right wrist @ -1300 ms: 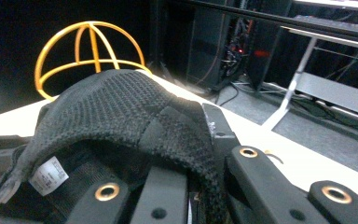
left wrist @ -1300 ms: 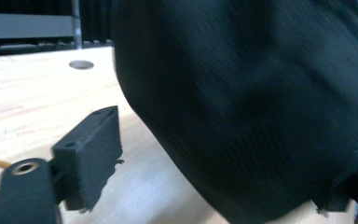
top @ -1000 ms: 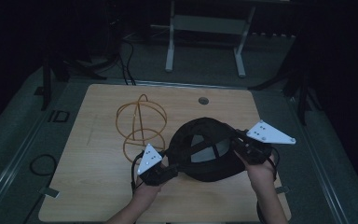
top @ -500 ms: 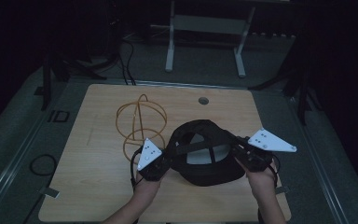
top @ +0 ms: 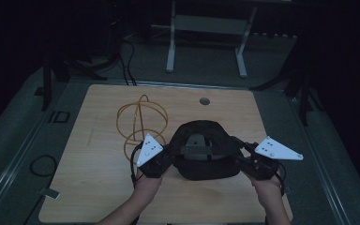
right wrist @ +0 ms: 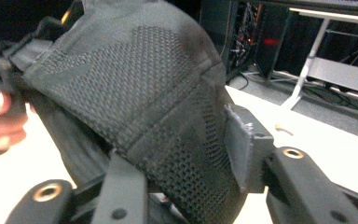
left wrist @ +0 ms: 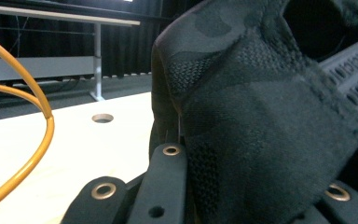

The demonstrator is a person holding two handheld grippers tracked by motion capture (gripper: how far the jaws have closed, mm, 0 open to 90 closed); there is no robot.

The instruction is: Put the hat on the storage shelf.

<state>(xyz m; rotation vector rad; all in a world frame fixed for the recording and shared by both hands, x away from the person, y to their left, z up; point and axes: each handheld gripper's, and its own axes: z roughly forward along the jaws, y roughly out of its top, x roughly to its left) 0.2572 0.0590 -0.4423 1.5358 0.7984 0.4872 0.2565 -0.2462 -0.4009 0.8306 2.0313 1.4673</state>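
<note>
While one black mesh fabric cap sits mid-table, the left gripper and right gripper each pinch its sides; one orange wire hoop frame stands just behind-left.

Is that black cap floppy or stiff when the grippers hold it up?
Probably floppy: the black cap is mesh fabric, and it bends and folds where the left gripper and the right gripper pinch its sides. It looks light, since thin cloth like this seems to hang between two small grips. Its rough weave likely keeps it from slipping.
</note>
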